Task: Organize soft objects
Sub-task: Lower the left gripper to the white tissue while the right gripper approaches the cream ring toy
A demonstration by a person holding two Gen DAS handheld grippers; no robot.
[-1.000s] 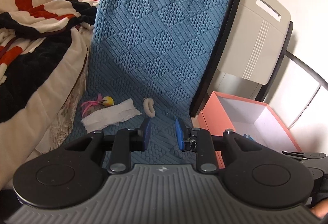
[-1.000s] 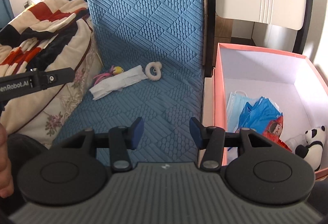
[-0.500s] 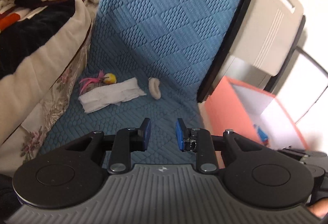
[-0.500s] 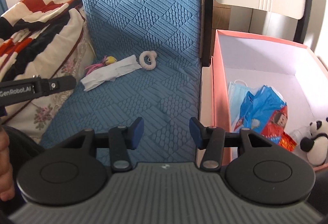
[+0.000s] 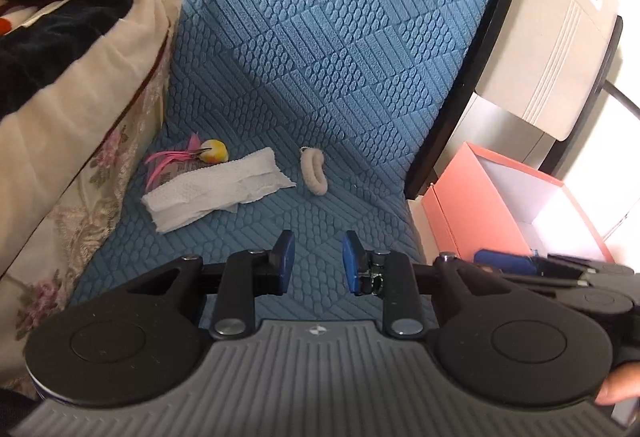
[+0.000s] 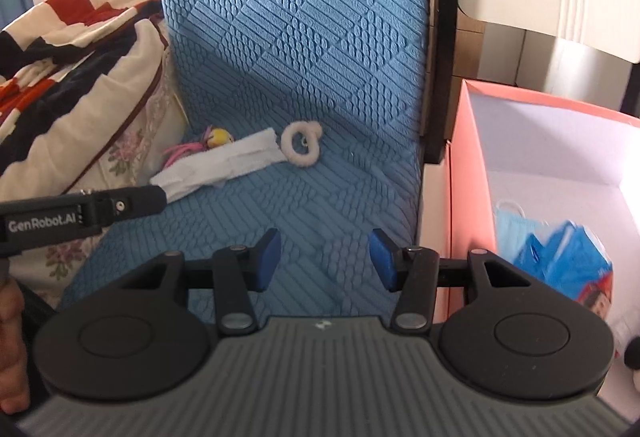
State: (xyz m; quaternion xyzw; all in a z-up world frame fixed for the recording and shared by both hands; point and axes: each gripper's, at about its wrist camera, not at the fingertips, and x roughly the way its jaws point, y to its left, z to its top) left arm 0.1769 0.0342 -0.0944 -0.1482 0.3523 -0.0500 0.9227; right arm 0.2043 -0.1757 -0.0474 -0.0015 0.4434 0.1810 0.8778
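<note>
both tongs, left (image 5: 316, 261) and right (image 6: 325, 259), hung spread and empty over the blue mat (image 5: 320, 77). farther on lay a crumpled white tissue (image 5: 216, 193), a fuzzy cream hair tie (image 5: 314, 171) just right of it, and a yellow feather toy (image 5: 214, 151) behind. a blanket (image 5: 60, 37) bordered the left; a pink box (image 6: 472, 177) at right held a mask (image 6: 510, 229) and blue bag (image 6: 568, 257).

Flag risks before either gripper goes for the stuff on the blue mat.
1. The tissue overlaps the feather toy; grabbing one may drag the other.
2. The scrunchie sits close to the tissue's end, so the wide-open right gripper could catch both.
3. The left gripper and right gripper are side by side, aimed at the same cluster; they may collide.
</note>
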